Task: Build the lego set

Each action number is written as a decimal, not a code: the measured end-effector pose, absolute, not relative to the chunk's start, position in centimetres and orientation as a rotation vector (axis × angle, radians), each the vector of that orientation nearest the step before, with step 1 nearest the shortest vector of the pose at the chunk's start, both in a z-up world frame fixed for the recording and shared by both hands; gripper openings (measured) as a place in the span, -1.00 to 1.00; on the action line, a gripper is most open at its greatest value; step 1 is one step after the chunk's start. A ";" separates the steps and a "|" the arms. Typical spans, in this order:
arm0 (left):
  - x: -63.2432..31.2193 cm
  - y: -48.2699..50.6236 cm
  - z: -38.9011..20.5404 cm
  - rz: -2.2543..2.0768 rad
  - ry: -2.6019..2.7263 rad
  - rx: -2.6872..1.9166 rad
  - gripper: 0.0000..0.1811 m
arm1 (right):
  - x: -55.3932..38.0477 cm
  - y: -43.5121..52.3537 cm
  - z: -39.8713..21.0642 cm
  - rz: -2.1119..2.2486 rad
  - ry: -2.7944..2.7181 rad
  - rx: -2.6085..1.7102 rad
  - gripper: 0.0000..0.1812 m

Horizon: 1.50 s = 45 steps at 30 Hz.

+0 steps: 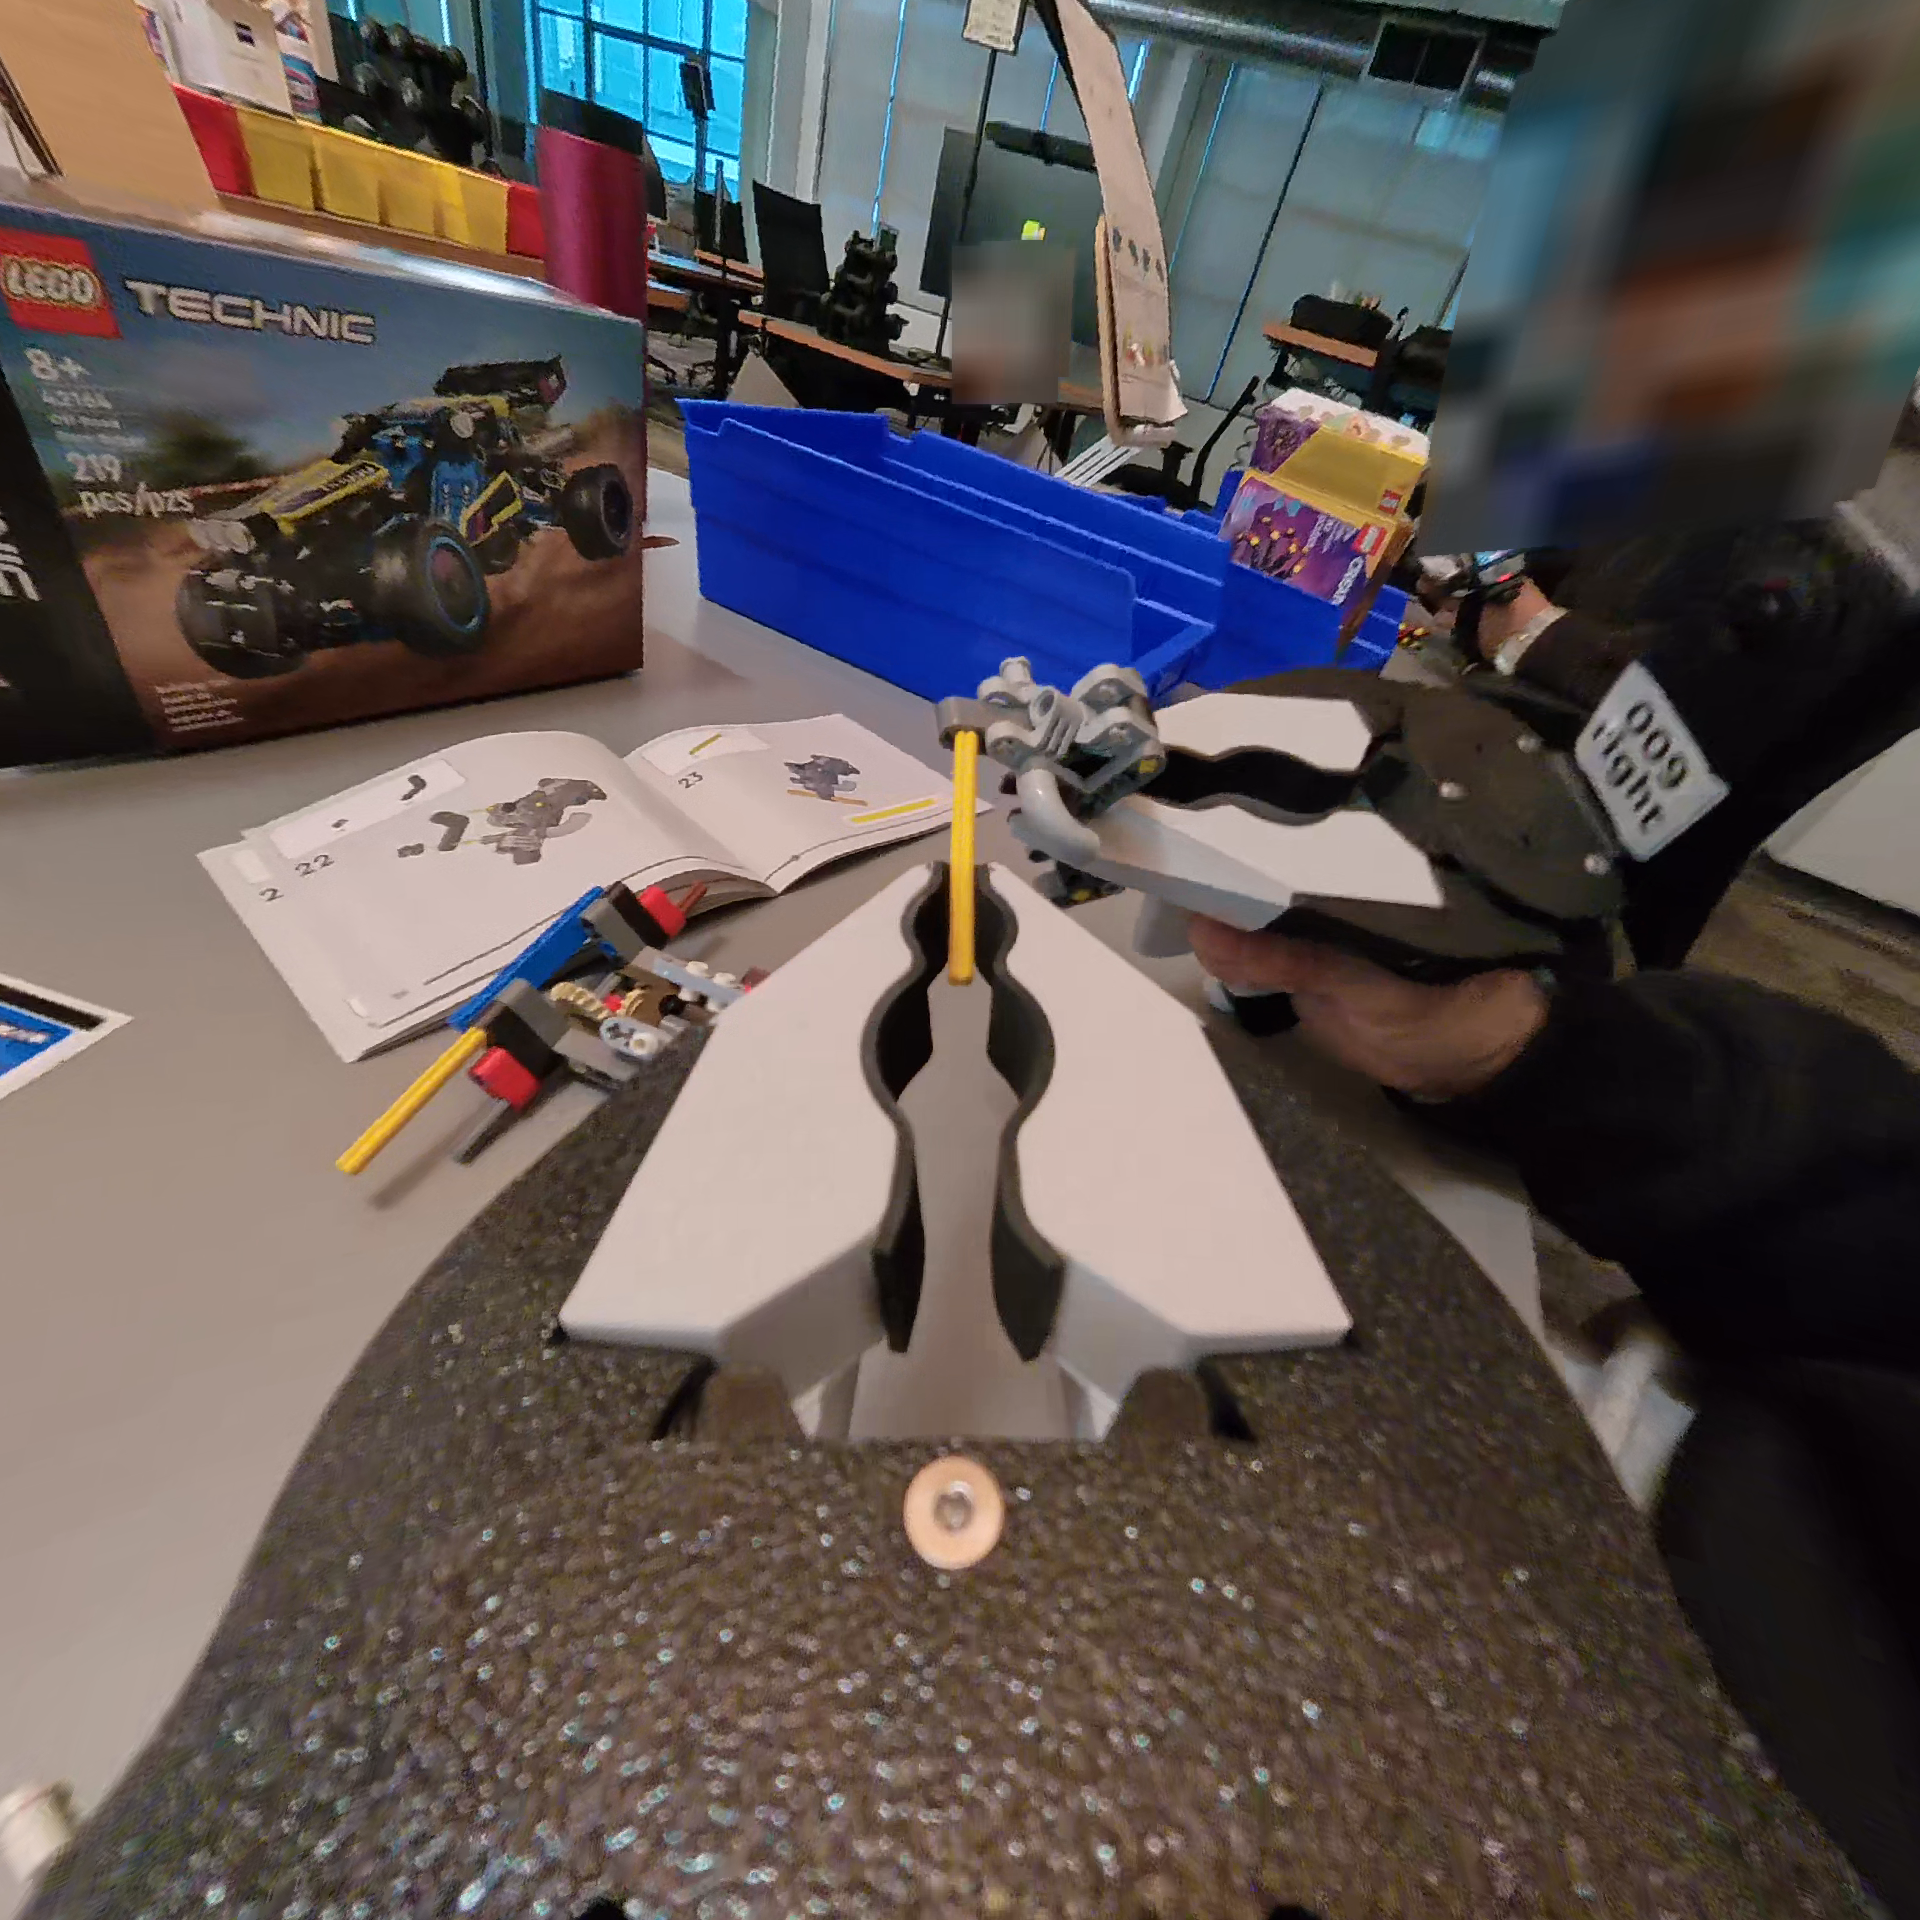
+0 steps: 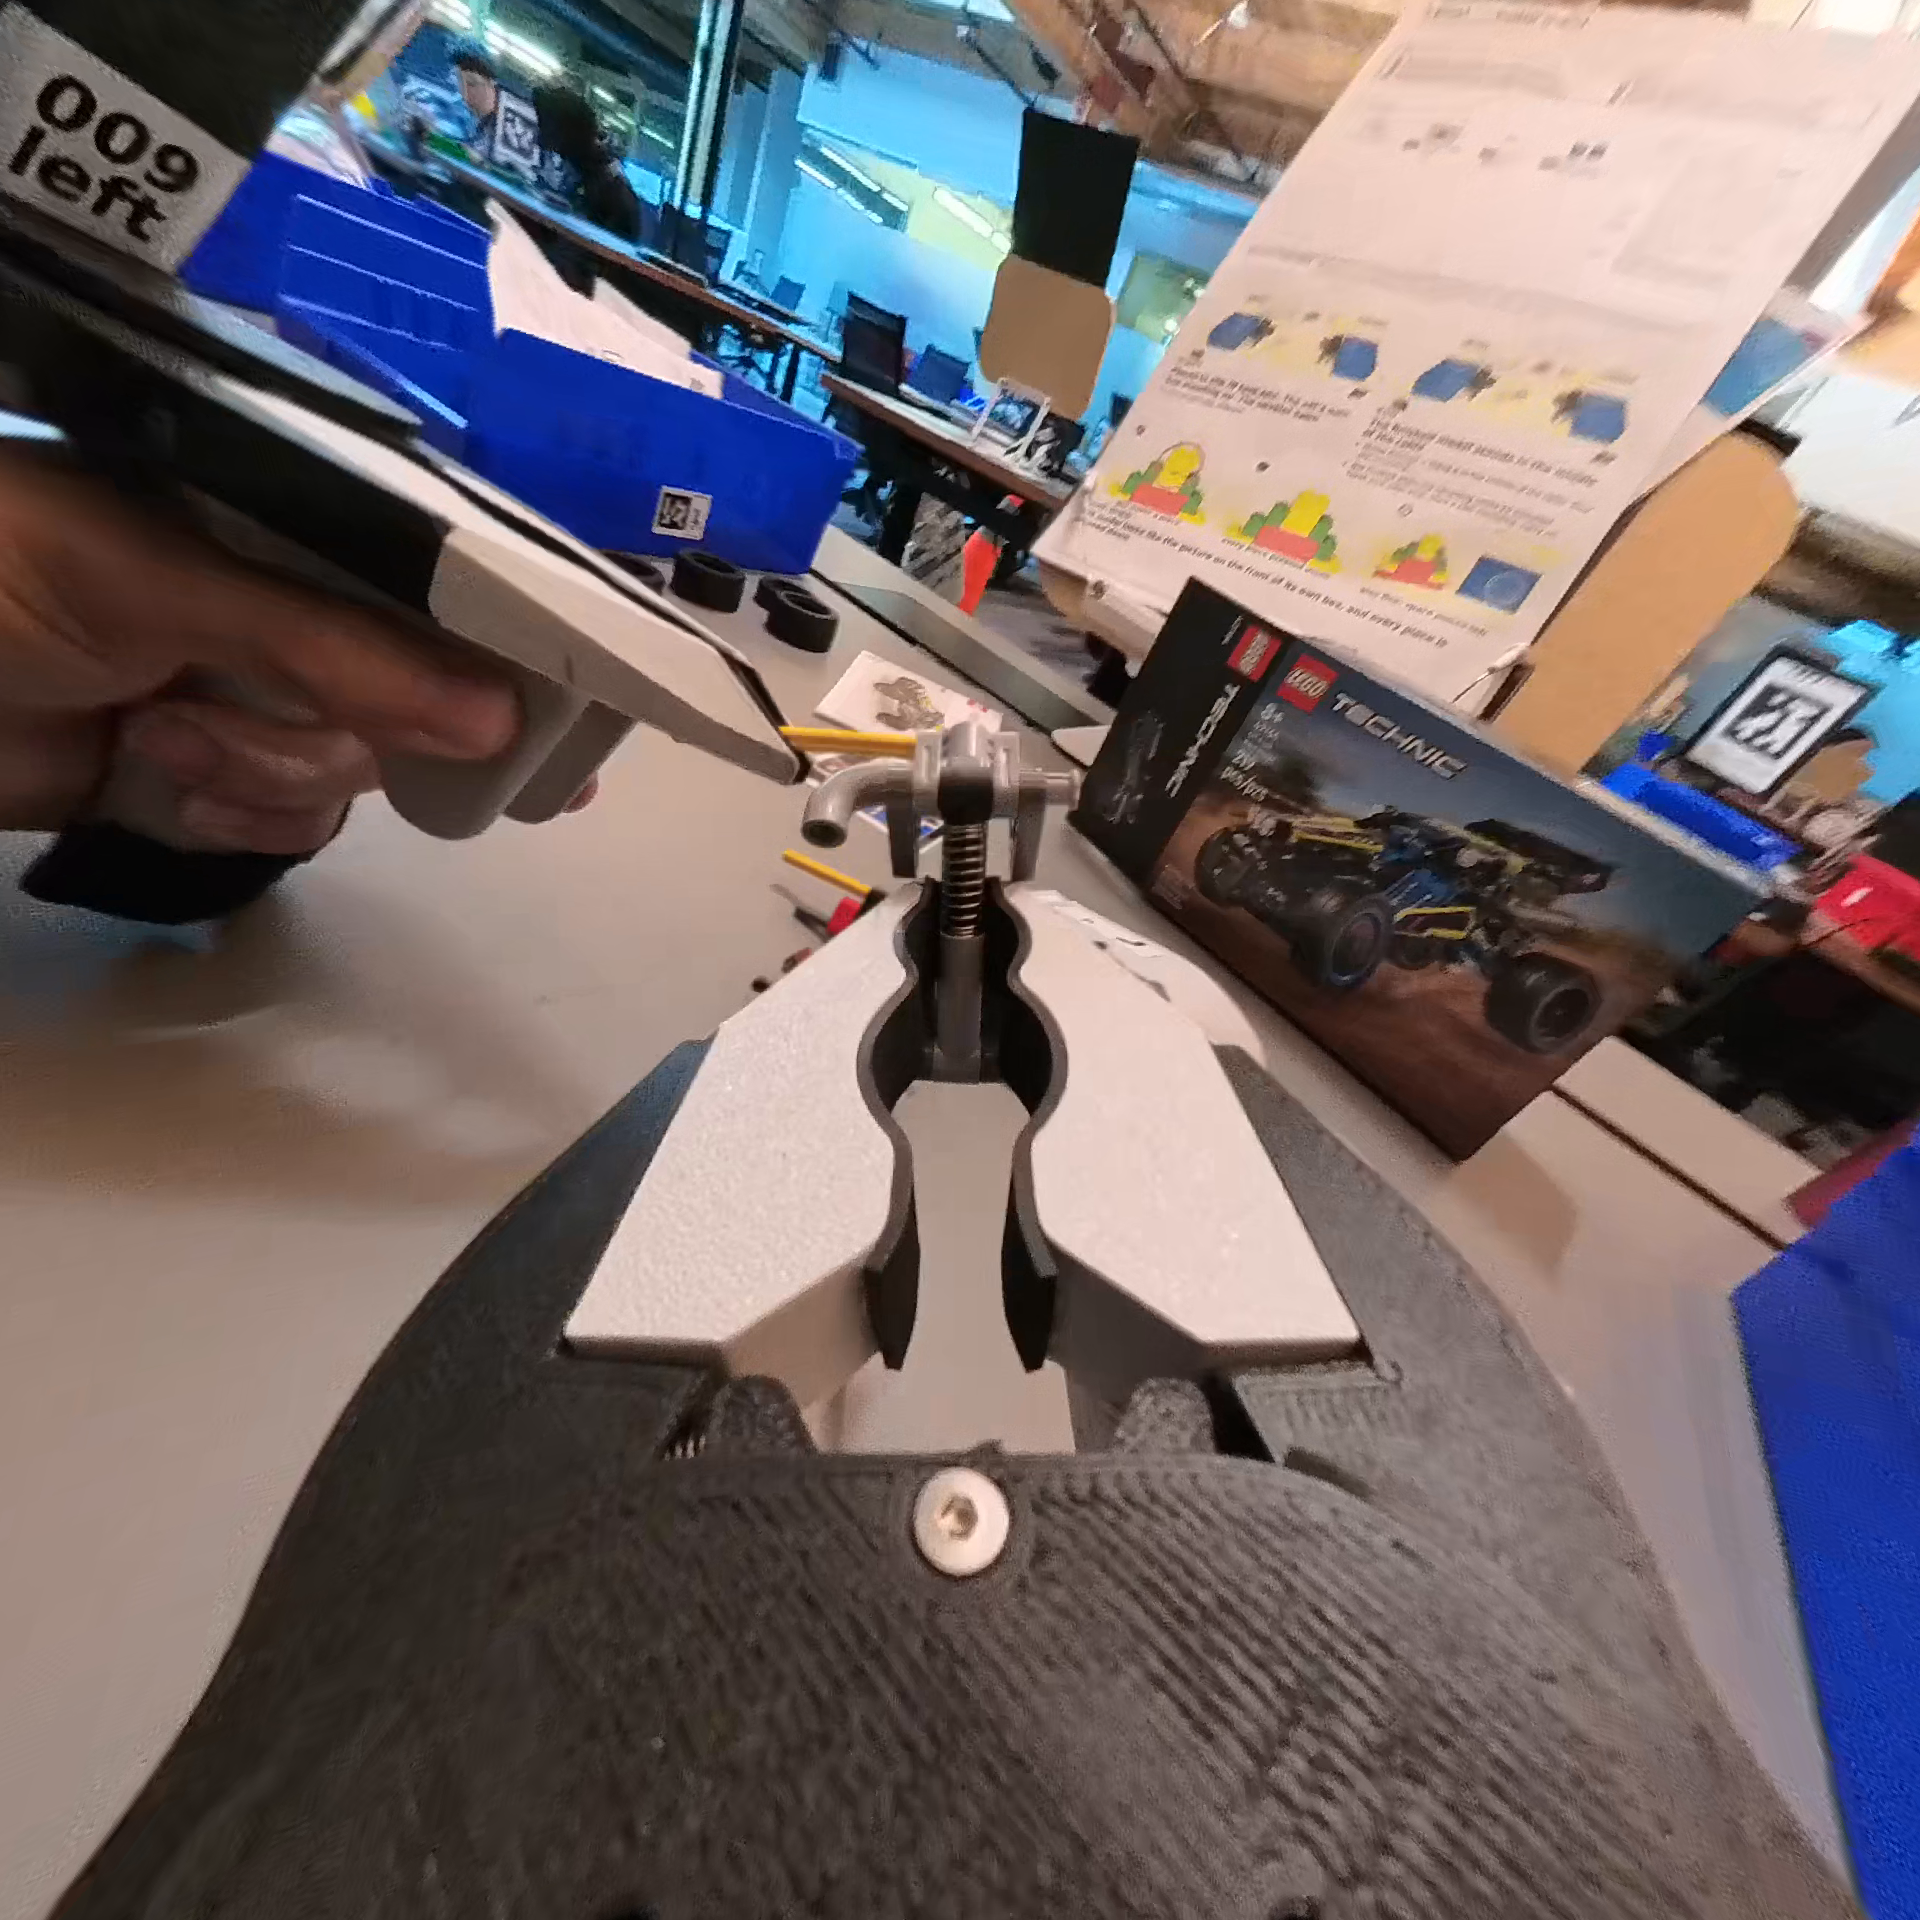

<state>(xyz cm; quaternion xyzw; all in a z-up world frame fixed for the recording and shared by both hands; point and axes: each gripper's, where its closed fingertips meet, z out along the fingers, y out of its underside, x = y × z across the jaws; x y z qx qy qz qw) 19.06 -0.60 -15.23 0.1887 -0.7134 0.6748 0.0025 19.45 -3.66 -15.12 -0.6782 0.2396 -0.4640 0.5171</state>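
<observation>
**A:** Nearest the lens, the left tool (image 1: 961,914) is closed narrow on a yellow axle (image 1: 963,831), gripping its rear end, with the free end pointing up at the assembly.

**B:** Start with the big things. Where does everything sit relative to that assembly?

**A:** The grey bench (image 1: 156,1299) lies below it. Left of it and farther back stands the set's box (image 1: 312,468); behind it sit the blue bins (image 1: 935,540). The open instruction booklet (image 1: 540,821) lies down-left of it, and a loose sub-build (image 1: 582,997) of blue, red and grey parts rests against the booklet's near edge.

**B:** And the assembly itself?

**A:** The grey assembly (image 2: 940,790) is held off the bench. The right tool (image 2: 961,935) is clamped narrow on its spring shock absorber (image 2: 961,883), with the grey frame on top.

**B:** Is the axle in?

**A:** Its tip meets a grey connector (image 1: 961,715) at the assembly's left end; I can't tell how deep.

**B:** How should the push go?

**A:** I'd keep the axle square to the hole, match its cross profile, and push along its length while the right tool braces steady. Gripping by the shock, the frame could pivot, so go gently.
</observation>
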 end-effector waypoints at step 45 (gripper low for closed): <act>16.6 -1.0 -12.2 2.117 -1.921 0.555 -0.99 | 17.1 -3.5 -12.0 -1.171 0.419 -1.626 -0.94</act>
